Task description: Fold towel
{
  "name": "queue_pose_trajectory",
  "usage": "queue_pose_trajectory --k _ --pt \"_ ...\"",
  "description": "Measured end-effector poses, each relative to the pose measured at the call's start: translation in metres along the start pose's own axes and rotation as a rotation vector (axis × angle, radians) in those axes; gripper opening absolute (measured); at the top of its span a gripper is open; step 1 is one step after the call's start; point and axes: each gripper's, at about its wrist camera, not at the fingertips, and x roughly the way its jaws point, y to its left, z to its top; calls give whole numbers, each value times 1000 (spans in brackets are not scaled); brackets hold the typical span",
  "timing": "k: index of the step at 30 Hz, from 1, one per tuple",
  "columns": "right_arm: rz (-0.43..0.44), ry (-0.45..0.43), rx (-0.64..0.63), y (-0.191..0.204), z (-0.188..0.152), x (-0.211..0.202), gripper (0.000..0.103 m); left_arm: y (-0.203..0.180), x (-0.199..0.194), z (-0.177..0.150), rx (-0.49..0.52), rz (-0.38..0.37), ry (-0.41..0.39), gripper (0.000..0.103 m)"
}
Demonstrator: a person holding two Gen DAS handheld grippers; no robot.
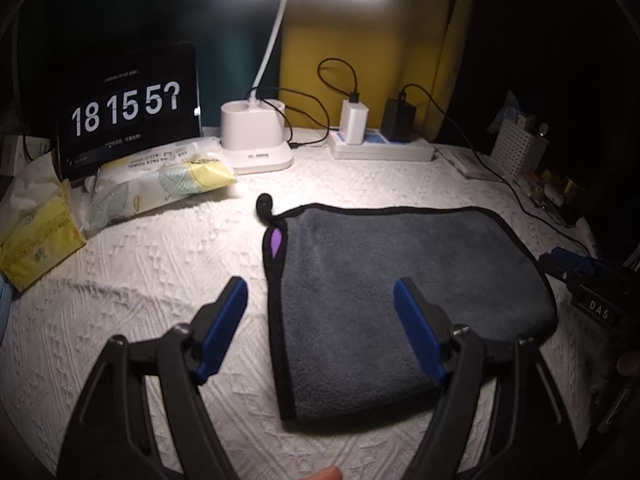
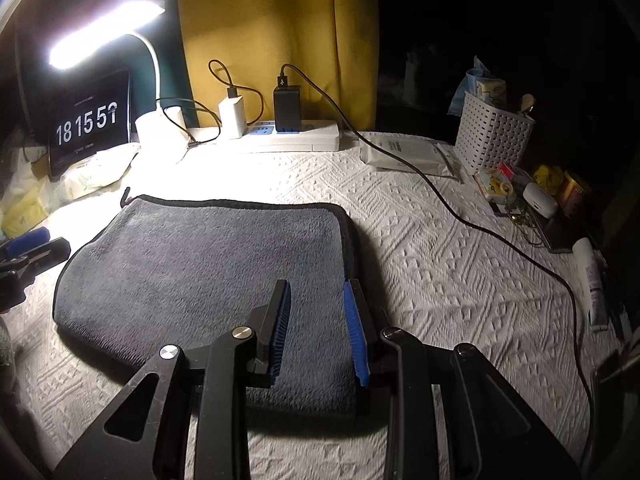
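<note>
The folded grey plush towel with black trim (image 1: 404,300) lies mid-frame on the white textured desk cover (image 1: 140,272). Left gripper (image 1: 320,300) jaws gape wide, empty; right gripper (image 2: 316,300) jaws part narrowly, empty. Only the right view shows the white lattice basket (image 2: 494,136). The clock tablet (image 1: 128,110) reads "18 15 5?".

White textured bedspread (image 2: 440,272) covers the surface; lit desk lamp (image 1: 256,136) at the back, tablet clock (image 1: 128,112) on its left, wipes pack (image 1: 164,176) in front. Power strip (image 2: 288,136) holds white charger (image 2: 232,118) and black charger (image 2: 286,110), yellow curtain (image 2: 280,20) behind. White basket (image 2: 494,136) far right; yellow tissue pack (image 1: 36,240) far left.
</note>
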Motion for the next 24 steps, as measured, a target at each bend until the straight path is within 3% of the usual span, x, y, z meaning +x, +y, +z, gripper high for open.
queue_pose_trajectory --k 24 --pt "21 -32 3 8 -35 -42 29 -14 -45 -35 -4 -13 -15 77"
